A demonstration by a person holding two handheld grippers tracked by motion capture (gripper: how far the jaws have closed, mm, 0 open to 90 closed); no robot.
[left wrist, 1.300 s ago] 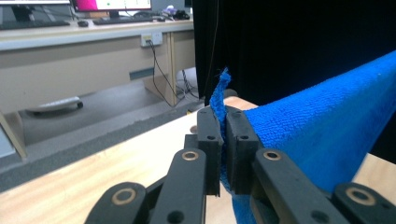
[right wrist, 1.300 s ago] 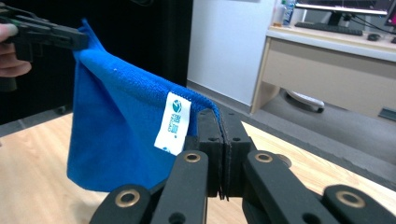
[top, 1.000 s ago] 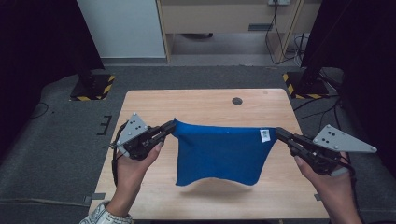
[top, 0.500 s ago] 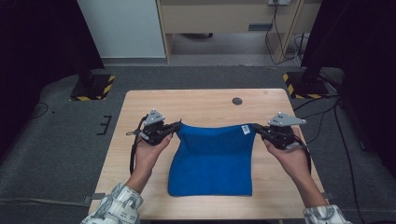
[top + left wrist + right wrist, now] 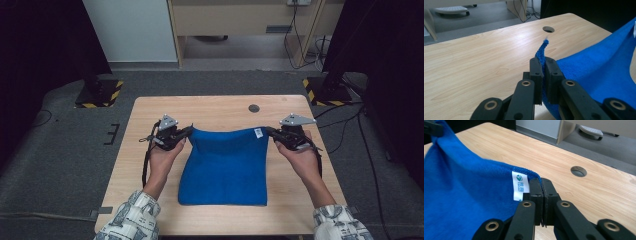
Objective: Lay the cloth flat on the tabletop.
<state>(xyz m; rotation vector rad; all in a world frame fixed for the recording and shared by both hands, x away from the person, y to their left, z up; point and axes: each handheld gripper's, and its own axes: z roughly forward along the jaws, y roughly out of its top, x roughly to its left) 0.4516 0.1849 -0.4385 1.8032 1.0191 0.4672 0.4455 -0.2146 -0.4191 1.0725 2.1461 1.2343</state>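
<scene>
A blue towel (image 5: 224, 167) lies on the wooden table (image 5: 215, 107), its near part flat and its far edge held up between the two grippers. My left gripper (image 5: 190, 130) is shut on the towel's far left corner (image 5: 542, 51), which sticks up between the jaws. My right gripper (image 5: 267, 131) is shut on the far right corner, next to a white label (image 5: 519, 185). In the right gripper view the towel (image 5: 461, 202) stretches away to the left.
A round cable hole (image 5: 254, 108) sits in the table near its far edge, behind the towel. Bare wood lies on both sides of the towel. Black stands with yellow-striped bases (image 5: 97, 92) are on the floor beyond the table.
Both grippers have moved forward and closer together with the towel's corners. The towel has come down from hanging in the air onto the table.
</scene>
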